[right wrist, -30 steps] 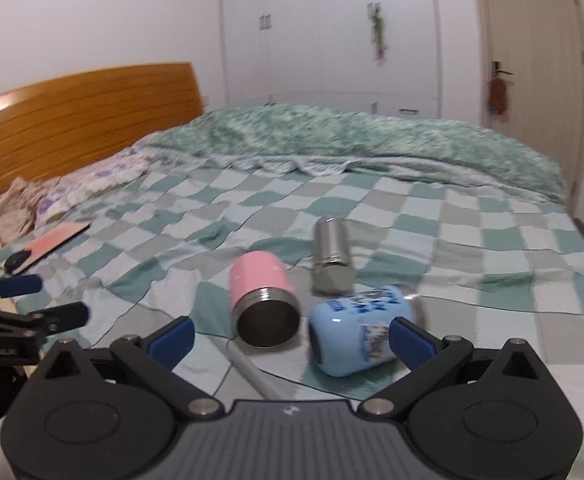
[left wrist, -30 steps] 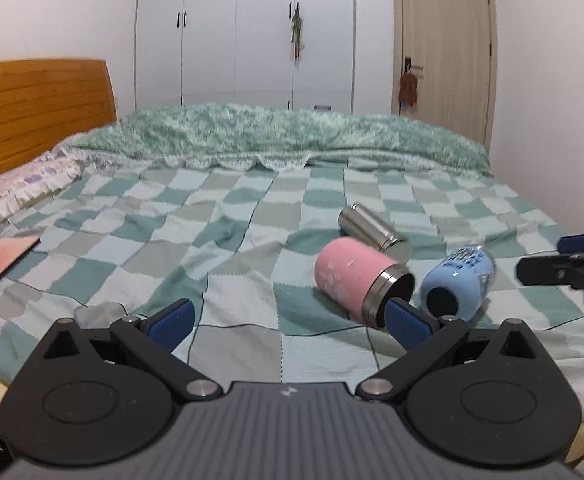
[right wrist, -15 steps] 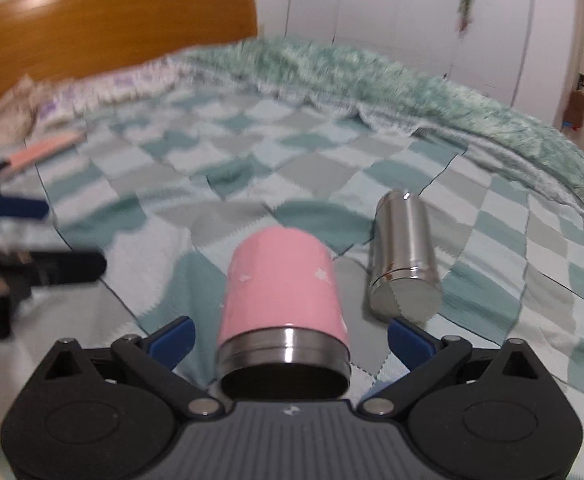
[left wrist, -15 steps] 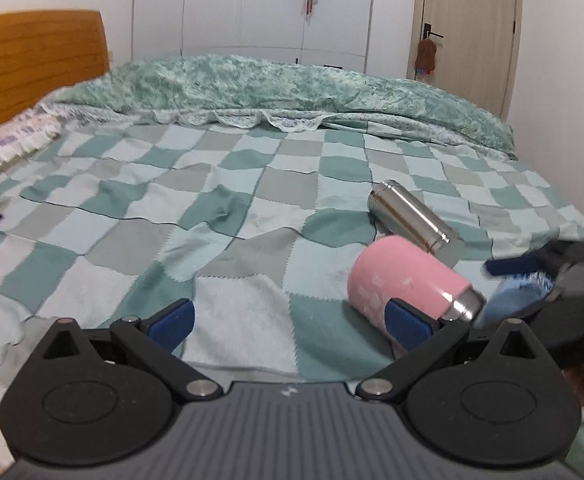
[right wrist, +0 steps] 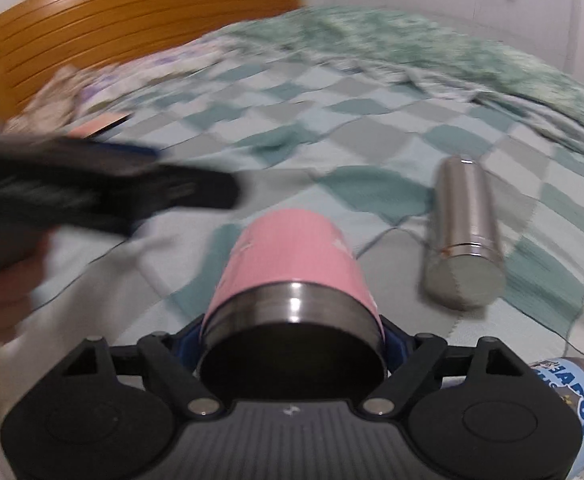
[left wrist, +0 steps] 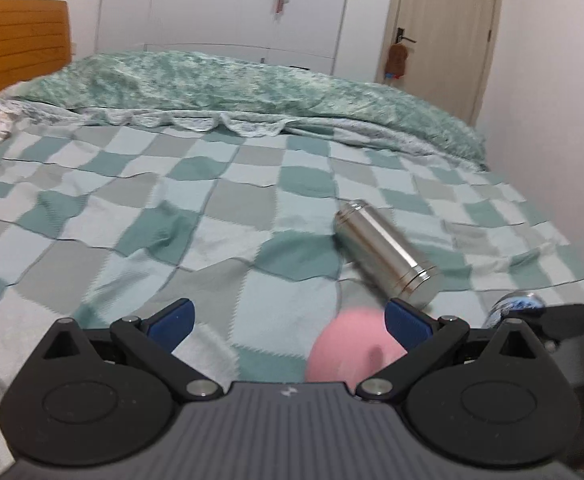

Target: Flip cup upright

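The pink cup [right wrist: 292,264] lies on its side on the checked bed [right wrist: 372,120], near the front edge, steel mouth facing the right tool [right wrist: 292,340], whose blue pads have closed in on the rim from both sides and seem to grip it. The left tool [left wrist: 287,320] hangs wide open with nothing in it, the cup's base showing just before it. I'd say the grip should stay firm while the wrist swings the mouth upward, lifting slightly so the soft bedding doesn't snag, and steering clear of the steel flask [right wrist: 464,240] and the blue cup [right wrist: 568,396] alongside.
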Demonstrator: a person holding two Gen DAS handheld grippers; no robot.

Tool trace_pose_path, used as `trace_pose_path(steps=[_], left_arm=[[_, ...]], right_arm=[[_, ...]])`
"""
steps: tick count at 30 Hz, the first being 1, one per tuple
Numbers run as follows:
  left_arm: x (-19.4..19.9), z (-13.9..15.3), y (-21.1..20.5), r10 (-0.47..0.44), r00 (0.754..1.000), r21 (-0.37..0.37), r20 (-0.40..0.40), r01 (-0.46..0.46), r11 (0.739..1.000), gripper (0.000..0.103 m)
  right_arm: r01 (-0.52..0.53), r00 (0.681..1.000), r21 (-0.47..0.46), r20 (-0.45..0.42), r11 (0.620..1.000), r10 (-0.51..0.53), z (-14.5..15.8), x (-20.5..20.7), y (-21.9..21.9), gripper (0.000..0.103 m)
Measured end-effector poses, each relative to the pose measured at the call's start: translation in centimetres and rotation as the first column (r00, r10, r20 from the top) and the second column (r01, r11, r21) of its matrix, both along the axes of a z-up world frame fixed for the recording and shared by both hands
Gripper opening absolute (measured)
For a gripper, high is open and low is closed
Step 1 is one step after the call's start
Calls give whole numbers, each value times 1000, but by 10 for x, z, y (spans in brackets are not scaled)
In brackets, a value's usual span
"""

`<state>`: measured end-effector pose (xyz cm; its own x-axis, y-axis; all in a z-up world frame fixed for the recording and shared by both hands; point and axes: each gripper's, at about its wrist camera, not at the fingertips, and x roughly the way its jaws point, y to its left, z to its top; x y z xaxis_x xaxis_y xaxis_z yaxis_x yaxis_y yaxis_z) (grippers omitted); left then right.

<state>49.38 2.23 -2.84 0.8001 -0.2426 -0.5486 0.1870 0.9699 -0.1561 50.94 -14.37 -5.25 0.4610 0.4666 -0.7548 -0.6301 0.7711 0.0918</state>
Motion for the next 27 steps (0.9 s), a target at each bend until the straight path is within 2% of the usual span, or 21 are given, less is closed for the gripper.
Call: trace_pose_path(steps=[2, 4, 7, 8, 10, 11, 15, 20, 23, 24, 25, 27], left_arm=[[10, -6, -3, -11, 1000, -18, -21, 11, 1000, 103], [18, -15, -6, -33, 998, -28, -54, 32, 999, 97], [18, -26, 7, 20, 997, -46, -78, -24, 999, 95], [14, -27, 15, 57, 996, -33, -73, -60, 998, 95], [0, -27, 36, 121, 993, -8, -5, -121, 993, 95], [-7, -26, 43, 117, 993, 10, 26, -117, 993, 95], [-41, -21, 47, -46, 994, 63, 97, 40, 997, 99], [-58, -24, 6, -241, 962, 109, 129, 228, 968, 100], [-43, -35, -26, -264, 955, 155, 132, 244, 957, 99], [-38, -38, -34, -258, 958, 171, 128, 235, 957, 94], [-34, -41, -40, -255, 958, 175, 132, 231, 957, 81], [-31, -42, -44, -248, 958, 154, 145, 226, 962, 83]], right_arm=[[-24, 999, 11, -47, 1000, 25, 9, 1, -3, 84], [2, 998, 50, -63, 999, 1, 19, 8, -9, 84], [42, 996, 75, -88, 996, -35, 23, 24, -11, 84], [55, 994, 78, -94, 995, -47, 23, 31, -10, 84], [76, 992, 83, -107, 994, -67, 24, 44, -3, 84], [84, 991, 75, -114, 994, -76, 25, 51, 3, 84], [76, 994, 13, -86, 997, -75, 25, 61, 29, 84], [53, 998, -77, -39, 996, -56, 28, 53, 52, 84], [59, 996, -79, -55, 995, -63, 30, 54, 50, 84], [59, 996, -77, -62, 995, -64, 30, 54, 49, 84], [59, 996, -74, -66, 995, -64, 31, 54, 47, 84], [81, 994, -61, -67, 995, -85, 31, 55, 42, 84]])
